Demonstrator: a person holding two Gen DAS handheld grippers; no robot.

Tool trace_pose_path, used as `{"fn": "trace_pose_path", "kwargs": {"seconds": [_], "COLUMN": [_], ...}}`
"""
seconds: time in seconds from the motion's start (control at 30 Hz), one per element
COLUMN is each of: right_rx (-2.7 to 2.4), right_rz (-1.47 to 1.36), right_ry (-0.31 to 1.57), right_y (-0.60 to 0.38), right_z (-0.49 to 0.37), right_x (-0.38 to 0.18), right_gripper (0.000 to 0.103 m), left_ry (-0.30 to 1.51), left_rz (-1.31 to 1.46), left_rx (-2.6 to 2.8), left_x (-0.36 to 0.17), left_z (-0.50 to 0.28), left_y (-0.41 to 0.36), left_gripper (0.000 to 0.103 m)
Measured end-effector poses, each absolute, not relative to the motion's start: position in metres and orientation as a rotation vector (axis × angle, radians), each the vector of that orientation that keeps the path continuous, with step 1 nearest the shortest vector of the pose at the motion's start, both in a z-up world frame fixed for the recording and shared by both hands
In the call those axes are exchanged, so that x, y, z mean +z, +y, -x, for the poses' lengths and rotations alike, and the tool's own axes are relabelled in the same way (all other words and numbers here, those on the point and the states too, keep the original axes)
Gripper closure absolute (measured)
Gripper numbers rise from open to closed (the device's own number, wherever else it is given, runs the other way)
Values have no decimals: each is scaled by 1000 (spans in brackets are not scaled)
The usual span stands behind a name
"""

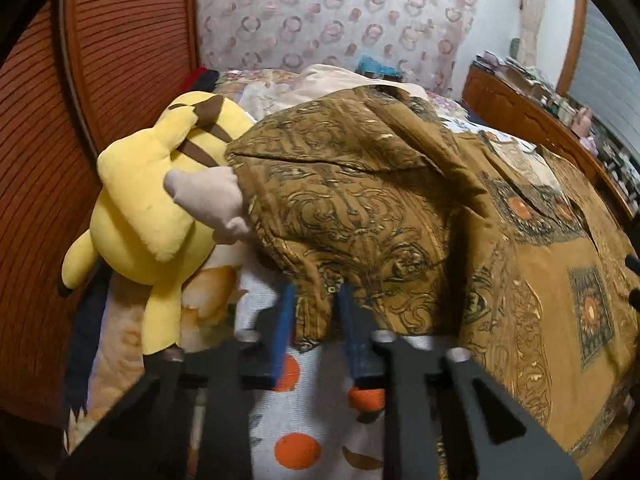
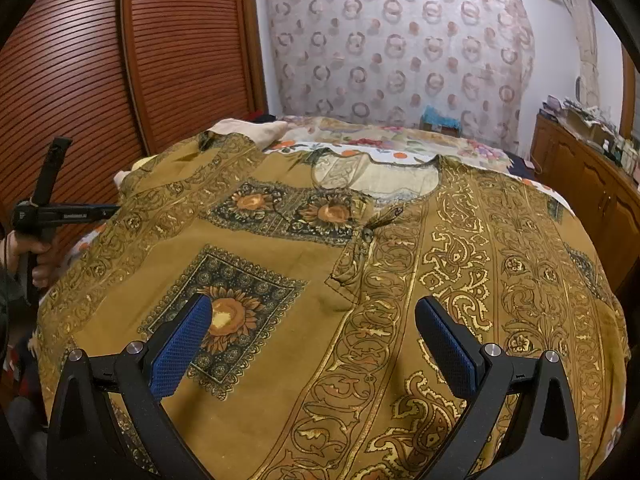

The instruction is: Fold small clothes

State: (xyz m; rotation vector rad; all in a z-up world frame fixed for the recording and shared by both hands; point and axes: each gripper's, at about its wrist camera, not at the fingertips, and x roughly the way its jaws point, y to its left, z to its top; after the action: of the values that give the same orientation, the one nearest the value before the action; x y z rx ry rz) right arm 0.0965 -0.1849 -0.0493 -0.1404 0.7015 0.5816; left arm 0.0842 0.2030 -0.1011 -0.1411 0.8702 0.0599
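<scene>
Bedroom with a slatted wooden wardrobe [image 2: 80,60] at the left; on the bed [image 2: 400,136] a mustard patterned shirt [image 2: 360,280] lies spread flat across the middle of the right wrist view, neckline toward the top, long axis running from bottom to top. Beside its sleeve, at the left of the left wrist view, sits a yellow plush toy [image 1: 148,200]. Left gripper [image 1: 316,316] is pinching the sleeve edge; right gripper [image 2: 312,344] hangs spread over the shirt front. Judged step: first fold. Next calls for carrying the sleeve inward across the body
</scene>
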Motion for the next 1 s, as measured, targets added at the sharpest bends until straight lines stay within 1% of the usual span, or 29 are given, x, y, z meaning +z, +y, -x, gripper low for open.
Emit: {"fn": "trace_pose_path", "kwargs": {"seconds": [0.03, 0.13, 0.33, 0.5, 0.6, 0.73, 0.9, 0.93, 0.97, 1.0], "right_rx": [582, 586, 583, 579, 575, 575, 577, 577, 578, 578], "right_rz": [141, 143, 143, 142, 142, 130, 122, 123, 123, 124], "right_ry": [703, 703, 701, 700, 698, 698, 700, 700, 701, 701], "right_y": [-185, -186, -187, -188, -186, -188, -189, -189, -190, -190], "right_z": [-97, -96, -96, -95, -95, -95, -95, -95, -96, -96], "right_x": [-49, -48, -48, -47, -46, -46, -46, -46, -47, -47], "right_gripper": [0, 0, 0, 0, 0, 0, 0, 0, 0, 0], "left_ry": [862, 825, 711, 642, 622, 617, 676, 677, 675, 675], "left_rz": [133, 115, 92, 58, 23, -14, -33, -33, -31, -24], "left_rx": [53, 41, -12, -98, -147, -196, -229, -219, -210, -206], "left_x": [-99, -87, -35, 5, 20, 28, 19, 18, 17, 15], "left_z": [-83, -79, -80, -94, -103, -104, -99, -96, -93, -90], "left_y": [201, 196, 176, 139, 109, 75, 64, 65, 66, 69], "left_gripper": [100, 102, 102, 102, 102, 101, 98, 96, 93, 80]}}
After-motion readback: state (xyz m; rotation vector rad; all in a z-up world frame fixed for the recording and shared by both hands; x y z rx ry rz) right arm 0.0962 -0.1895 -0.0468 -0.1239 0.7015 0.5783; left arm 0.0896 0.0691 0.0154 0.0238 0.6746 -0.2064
